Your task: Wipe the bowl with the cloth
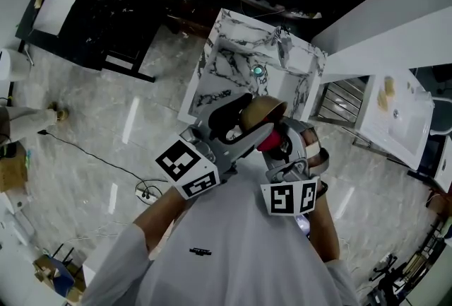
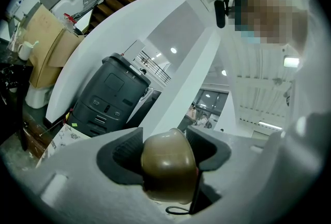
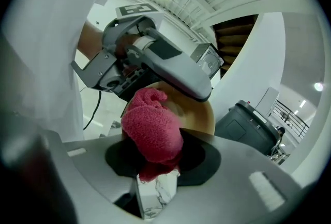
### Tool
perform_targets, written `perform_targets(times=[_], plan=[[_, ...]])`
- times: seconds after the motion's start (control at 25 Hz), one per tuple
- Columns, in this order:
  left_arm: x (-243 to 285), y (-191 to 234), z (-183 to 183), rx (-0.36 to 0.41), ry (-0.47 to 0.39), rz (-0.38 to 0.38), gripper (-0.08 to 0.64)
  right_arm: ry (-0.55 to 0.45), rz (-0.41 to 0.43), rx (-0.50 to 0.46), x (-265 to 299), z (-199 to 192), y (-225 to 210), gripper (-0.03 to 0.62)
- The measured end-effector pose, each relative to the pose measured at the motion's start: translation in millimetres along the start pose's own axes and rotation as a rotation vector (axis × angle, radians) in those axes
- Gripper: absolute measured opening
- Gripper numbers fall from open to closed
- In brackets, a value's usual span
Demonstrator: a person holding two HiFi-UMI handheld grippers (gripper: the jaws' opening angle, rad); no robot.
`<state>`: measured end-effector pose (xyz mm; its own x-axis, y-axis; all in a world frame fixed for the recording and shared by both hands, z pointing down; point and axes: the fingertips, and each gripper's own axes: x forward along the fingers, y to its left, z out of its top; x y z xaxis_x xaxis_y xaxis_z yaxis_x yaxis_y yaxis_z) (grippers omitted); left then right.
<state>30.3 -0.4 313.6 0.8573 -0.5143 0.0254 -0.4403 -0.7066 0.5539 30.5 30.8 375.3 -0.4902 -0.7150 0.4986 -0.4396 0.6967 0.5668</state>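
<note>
Bowl (image 2: 168,166) is clamped by L gripper (image 2: 166,140); cloth (image 3: 152,132) is pinched by R gripper (image 3: 161,153) at bowl's inside, contact pt hidden by cloth.

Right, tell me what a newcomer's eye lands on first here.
The bright pinkish-red fluffy cloth, bunched in the right tongs, stands out most, held up to the hollow side of the glossy brown rounded bowl. That bowl is clamped in the left tongs, both above the white, black-veined marble table in the head view.
</note>
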Motion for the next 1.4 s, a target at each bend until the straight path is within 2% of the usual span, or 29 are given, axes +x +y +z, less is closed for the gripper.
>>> perform_targets(times=[0.24, 0.48, 0.64, 0.76, 1.0, 1.2, 1.4], plan=[[2.1, 0.5, -7.9, -0.023, 0.02, -0.009, 0.268, -0.08, 0.039, 0.007, -4.7, 11.9, 4.3, 0.146], [4.9, -8.1, -13.9, -0.055, 0.04, -0.042, 0.265, -0.141, -0.058, 0.003, -12.2, 19.5, -11.3, 0.147], [5.0, -8.9, -10.5, -0.033, 0.034, -0.04, 0.265, -0.112, -0.123, 0.001, -7.4, 17.3, -23.3, 0.147], [0.0, -11.0, -4.7, 0.0, 0.011, -0.023, 0.265, -0.059, -0.139, 0.027, -2.2, 11.0, -30.3, 0.146], [-4.7, -8.6, 9.3, 0.04, -0.027, -0.001, 0.265, -0.019, -0.055, 0.004, 2.3, 6.7, -13.2, 0.143], [-3.3, -10.1, 4.2, 0.031, -0.011, -0.016, 0.265, -0.067, 0.042, 0.028, -4.9, 12.9, -0.1, 0.143], [-1.4, -13.0, -0.8, 0.021, 0.006, -0.039, 0.265, -0.132, 0.063, 0.055, -10.9, 22.5, 0.4, 0.143]])
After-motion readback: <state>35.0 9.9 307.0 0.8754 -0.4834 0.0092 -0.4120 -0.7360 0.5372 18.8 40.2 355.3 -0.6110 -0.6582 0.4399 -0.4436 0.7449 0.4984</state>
